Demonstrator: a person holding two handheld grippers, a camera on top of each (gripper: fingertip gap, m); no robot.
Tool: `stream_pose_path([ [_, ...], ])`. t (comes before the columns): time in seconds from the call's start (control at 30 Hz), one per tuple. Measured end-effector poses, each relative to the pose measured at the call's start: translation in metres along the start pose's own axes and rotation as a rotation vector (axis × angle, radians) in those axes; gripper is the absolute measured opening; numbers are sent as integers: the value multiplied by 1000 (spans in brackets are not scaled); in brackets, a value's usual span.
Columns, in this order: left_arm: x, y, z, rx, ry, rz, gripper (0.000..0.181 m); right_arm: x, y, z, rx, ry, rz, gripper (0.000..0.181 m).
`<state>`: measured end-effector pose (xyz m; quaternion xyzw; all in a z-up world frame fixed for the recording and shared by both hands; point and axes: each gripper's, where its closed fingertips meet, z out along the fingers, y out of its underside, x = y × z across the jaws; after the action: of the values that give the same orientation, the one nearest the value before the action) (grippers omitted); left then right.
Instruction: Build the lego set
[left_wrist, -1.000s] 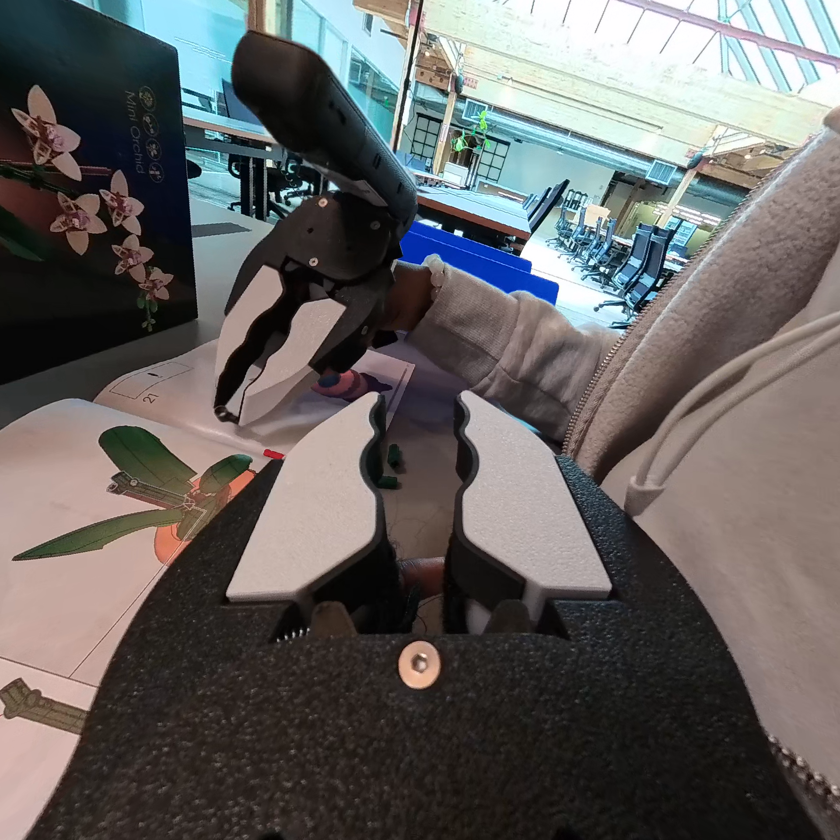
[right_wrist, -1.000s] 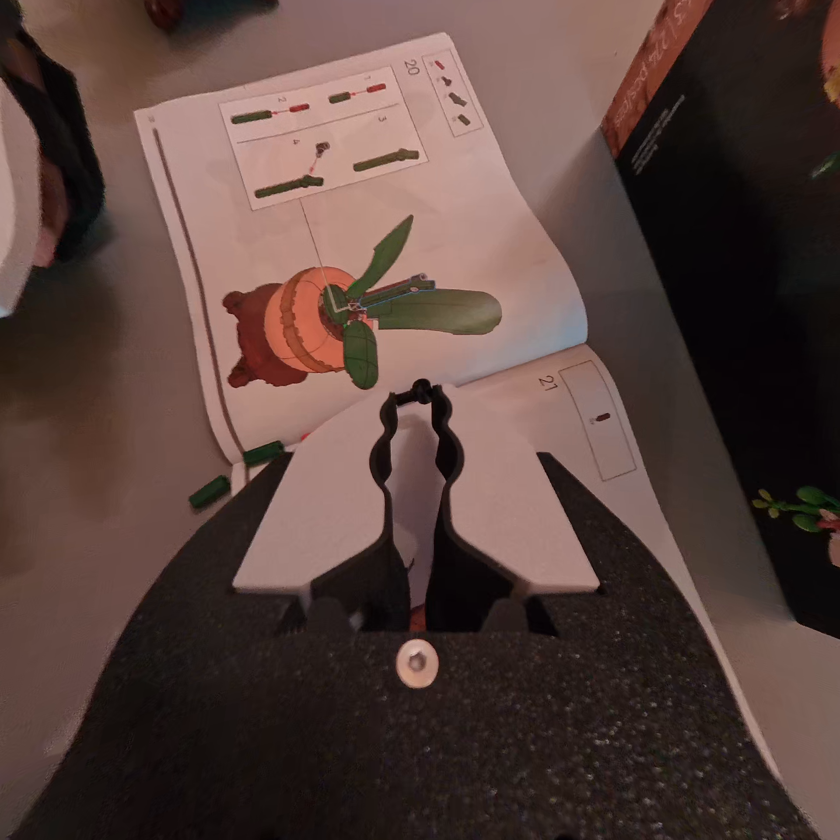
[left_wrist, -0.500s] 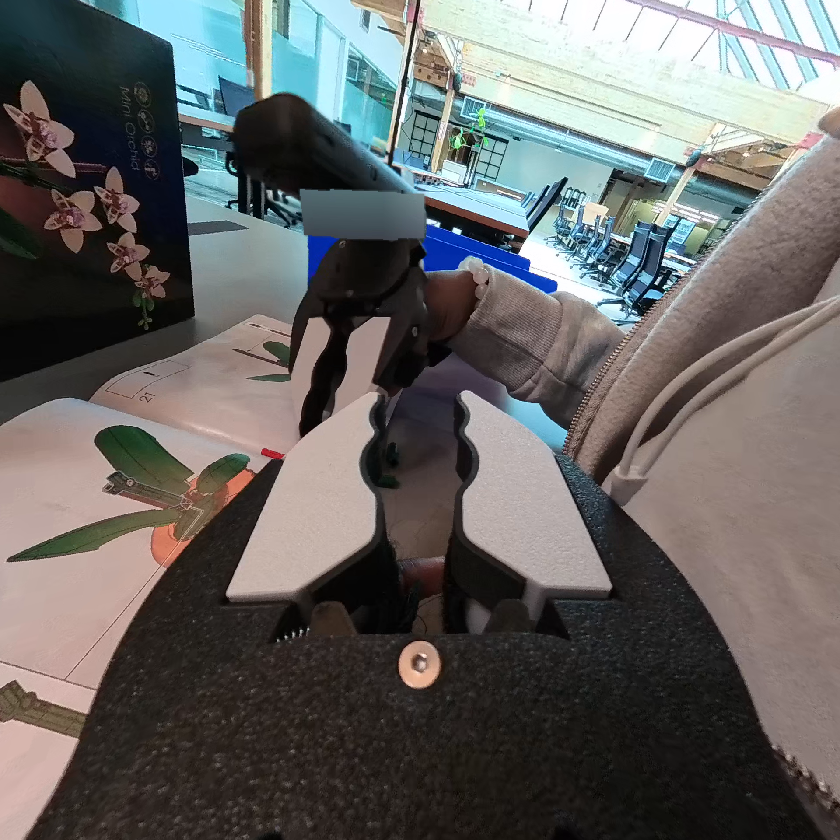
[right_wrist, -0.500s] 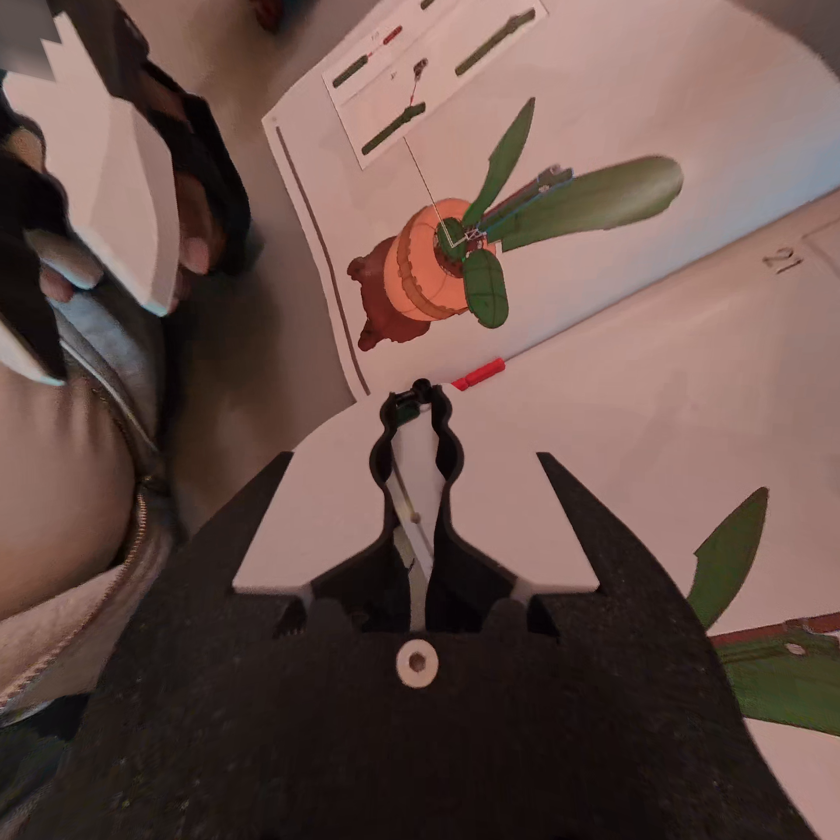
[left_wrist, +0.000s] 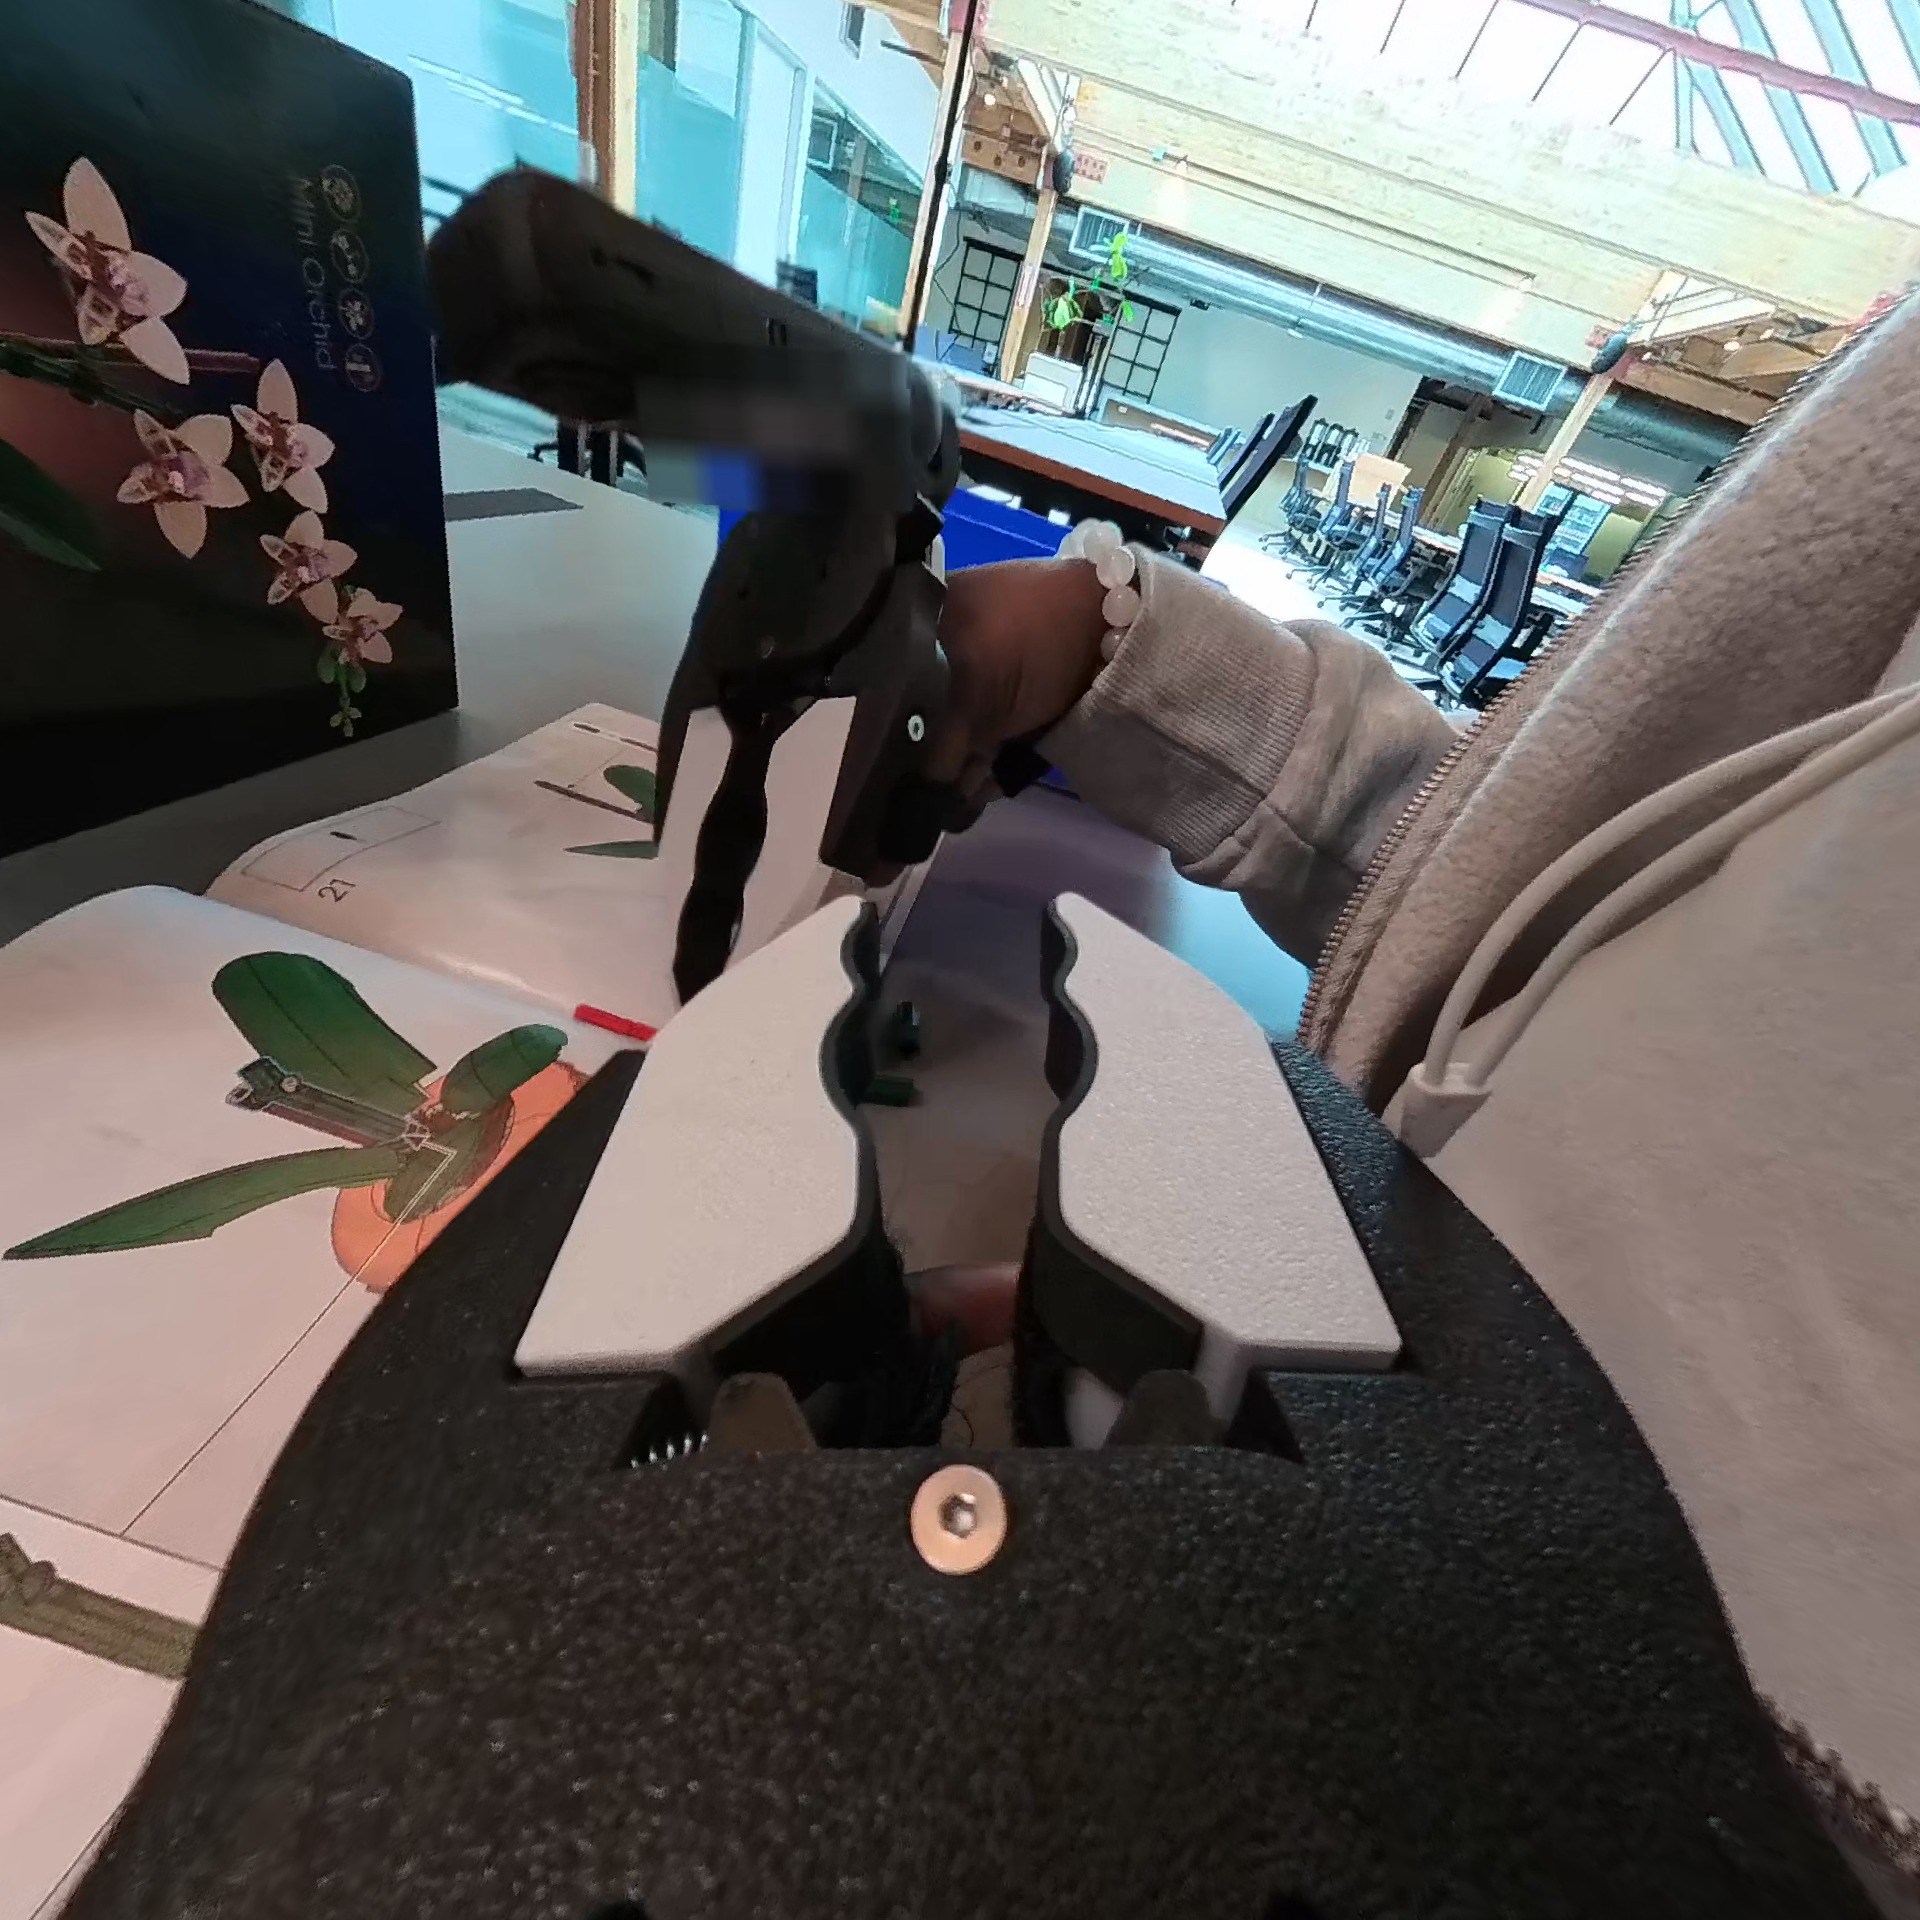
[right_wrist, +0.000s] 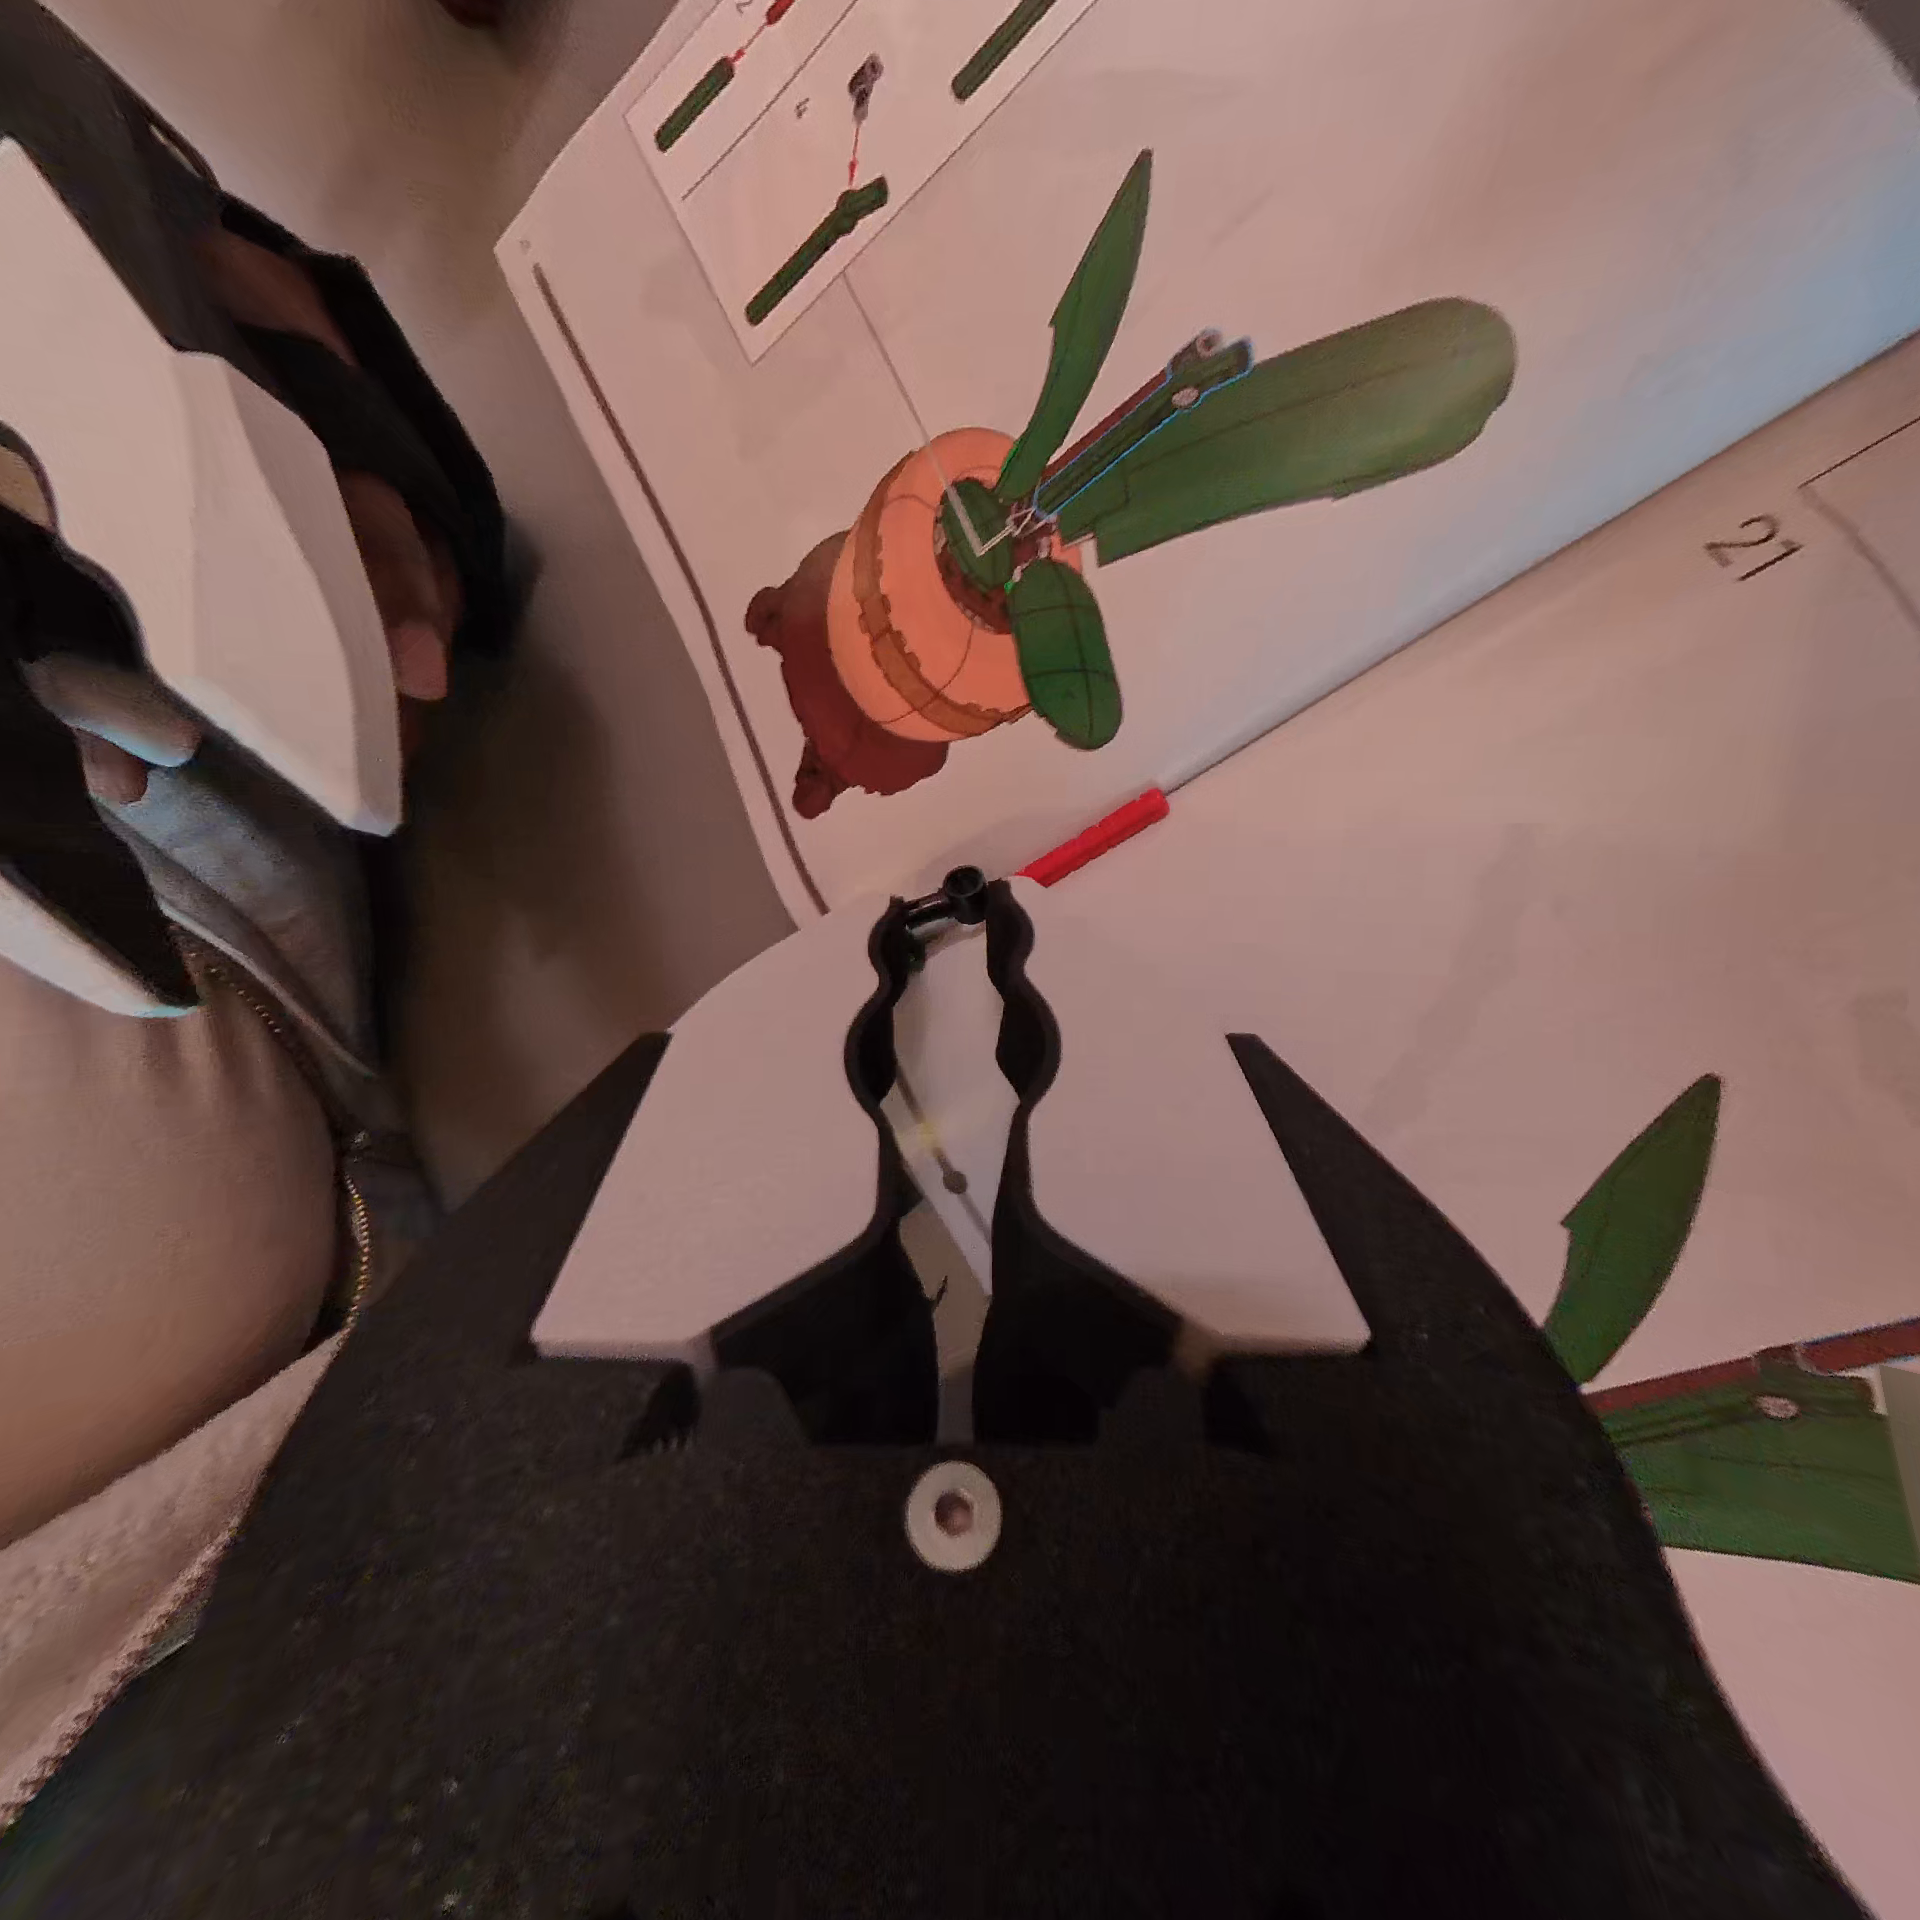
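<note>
Right gripper (right_wrist: 951, 914) points down at the open instruction booklet (right_wrist: 1455, 935), its fingers drawn close on a small black connector piece (right_wrist: 964, 896) pinched at the very tips. A trace of dark green shows beside that piece inside the left finger; whether it belongs to the held part cannot be told. The tips sit near the booklet's centre fold, just beside a red pin (right_wrist: 1096, 834) lying loose on the page.

Left gripper (left_wrist: 951, 940) is held low over the table (left_wrist: 582, 623) with its fingers apart and nothing between them. Beyond its tips, two small dark green pieces (left_wrist: 902, 1049) lie on the table surface, just right of the booklet edge.

Progress assessment:
- No assembled model appears in either view. The flower pot and leaves visible are printed illustrations only.
- The set box (left_wrist: 208, 416) stands upright at far left, behind the booklet.
- Loose parts in view are the red pin, the green pieces and the held black connector.

Judged from this, the work is at a small sub-assembly step: joining pin, connector and green stem pieces. That joining, and everything after it, is not yet done.
</note>
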<state>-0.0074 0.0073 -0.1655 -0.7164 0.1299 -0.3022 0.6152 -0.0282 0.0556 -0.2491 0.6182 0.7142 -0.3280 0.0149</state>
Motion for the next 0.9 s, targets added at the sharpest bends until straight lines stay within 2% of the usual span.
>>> stream_pose_path([
  [0.2,-8,11,2,-74,-25,-91,32,16,-12,-3,26,71,-19,14],
  [0.43,-9,10,1,-65,-21,-102,33,4,-4,2,-27,45,-56,14],
  [0.6,-6,11,2,-70,-7,-90,34,21,-12,-6,16,169,-129,15],
  [0.7,-5,11,2,-71,-4,-89,34,17,-12,-7,18,184,-185,16],
  [0.9,-5,11,2,-71,-4,-87,34,16,-9,-3,20,197,-161,22],
])
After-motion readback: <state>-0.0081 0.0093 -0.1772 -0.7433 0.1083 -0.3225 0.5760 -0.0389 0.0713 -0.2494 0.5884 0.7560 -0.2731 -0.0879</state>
